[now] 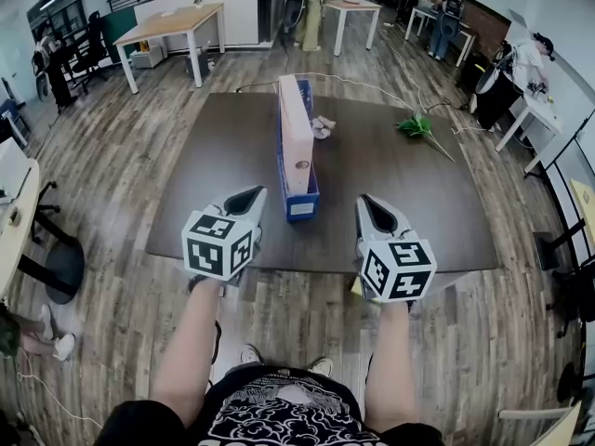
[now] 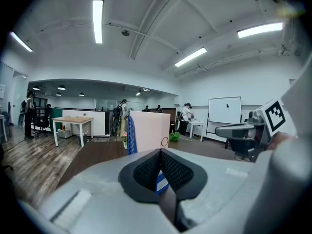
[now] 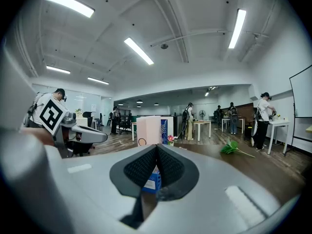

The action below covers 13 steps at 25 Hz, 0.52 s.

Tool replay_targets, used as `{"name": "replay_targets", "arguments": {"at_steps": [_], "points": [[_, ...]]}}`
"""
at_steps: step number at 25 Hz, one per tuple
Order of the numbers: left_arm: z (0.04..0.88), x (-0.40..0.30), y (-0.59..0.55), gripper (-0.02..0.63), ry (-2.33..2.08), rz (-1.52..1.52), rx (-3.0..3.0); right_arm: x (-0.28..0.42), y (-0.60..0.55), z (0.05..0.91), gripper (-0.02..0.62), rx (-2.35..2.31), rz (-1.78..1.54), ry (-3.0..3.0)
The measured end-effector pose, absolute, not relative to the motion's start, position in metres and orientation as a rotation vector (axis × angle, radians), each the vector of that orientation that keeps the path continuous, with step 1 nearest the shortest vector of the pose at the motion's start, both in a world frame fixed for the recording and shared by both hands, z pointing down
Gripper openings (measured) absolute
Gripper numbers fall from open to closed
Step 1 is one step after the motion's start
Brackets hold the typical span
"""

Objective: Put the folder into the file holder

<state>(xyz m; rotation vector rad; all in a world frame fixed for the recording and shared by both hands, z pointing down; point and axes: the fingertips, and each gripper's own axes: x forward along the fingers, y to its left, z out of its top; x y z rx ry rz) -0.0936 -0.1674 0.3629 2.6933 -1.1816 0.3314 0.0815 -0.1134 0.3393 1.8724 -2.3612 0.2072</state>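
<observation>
A: Head view first; where is the folder?

B: The pale pink folder (image 1: pixel 296 133) stands upright on its edge inside the blue file holder (image 1: pixel 302 204), in the middle of the dark desk (image 1: pixel 214 156); it rises well above the holder's walls.

A: And the hands?

B: The left gripper (image 1: pixel 249 196) and the right gripper (image 1: pixel 369 203) hover over the near edge of the desk, one on each side of the holder's near end, touching neither it nor the folder; a green sprig (image 1: pixel 416 126) lies well off to the right.

A: Left gripper view?

B: Its jaws are clenched, tips meeting, nothing caught between them; beyond them the folder stands in the holder, and the right gripper shows at the right side.

A: Right gripper view?

B: The same; jaws pressed together and empty; the holder's blue end with its white label shows past the tips, the folder upright above it; a small pink flower (image 3: pixel 170 139) sits on the desk just beside the holder; the left gripper shows at the left.
</observation>
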Motion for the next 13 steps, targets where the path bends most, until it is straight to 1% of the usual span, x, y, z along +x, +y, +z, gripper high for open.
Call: {"name": "replay_targets", "arguments": {"at_steps": [13], "points": [[0.361,-0.082,-0.162,0.005,-1.177,0.330,2.694,0.085,-0.110,0.336,0.000,1.839,0.188,-2.381]]}}
